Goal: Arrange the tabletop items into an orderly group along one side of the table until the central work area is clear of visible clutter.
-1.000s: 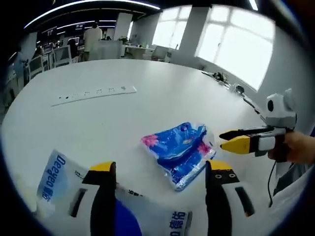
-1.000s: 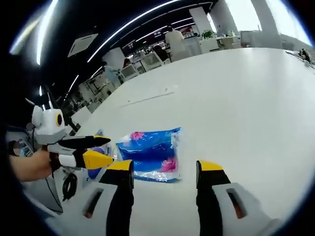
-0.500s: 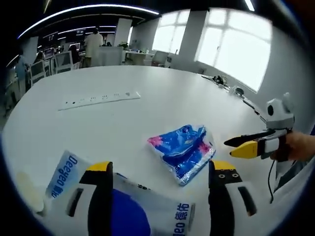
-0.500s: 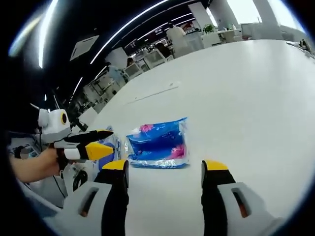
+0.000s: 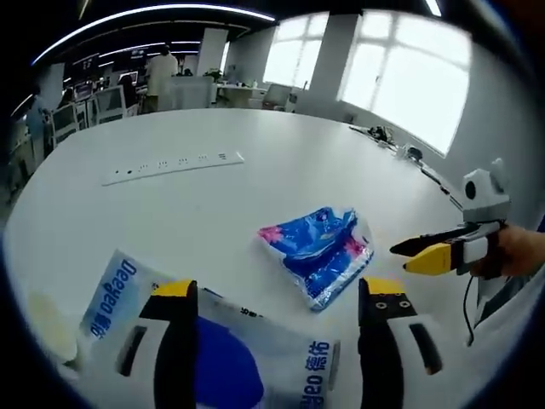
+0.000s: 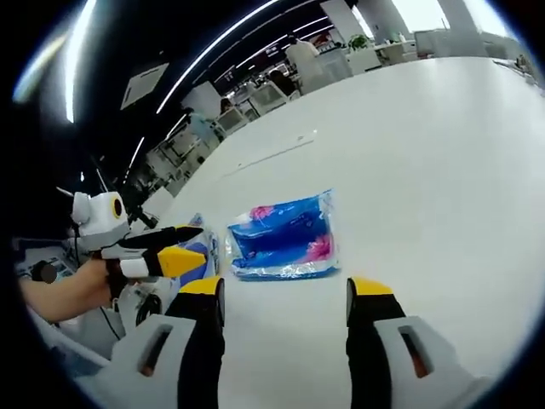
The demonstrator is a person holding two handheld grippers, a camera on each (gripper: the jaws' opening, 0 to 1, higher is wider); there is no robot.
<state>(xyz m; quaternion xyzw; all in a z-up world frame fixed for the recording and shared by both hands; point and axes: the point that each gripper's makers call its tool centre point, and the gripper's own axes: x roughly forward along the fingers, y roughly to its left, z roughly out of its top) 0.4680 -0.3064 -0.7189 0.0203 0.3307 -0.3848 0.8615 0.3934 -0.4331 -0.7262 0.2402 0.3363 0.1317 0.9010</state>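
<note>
A blue tissue pack (image 5: 319, 253) lies flat on the white table (image 5: 281, 162), just beyond my left gripper (image 5: 279, 291), whose jaws stand open. Under and between those jaws lies a large white and blue paper pack (image 5: 230, 362). My right gripper (image 5: 400, 257) comes in from the right, level with the blue pack and apart from it. In the right gripper view the blue tissue pack (image 6: 285, 239) lies ahead of my open right gripper (image 6: 285, 290), with nothing between its jaws. My left gripper (image 6: 197, 245) hangs left of it, over the white and blue pack (image 6: 210, 249).
A white power strip (image 5: 174, 164) lies farther back on the table. A pale yellowish thing (image 5: 47, 317) sits at the near left edge. A hand (image 6: 68, 290) holds the left gripper. Desks, chairs and people fill the office behind.
Both views have drifted a little with the hands. The blue pack and the white pack lie where they were, and both grippers stay open.
</note>
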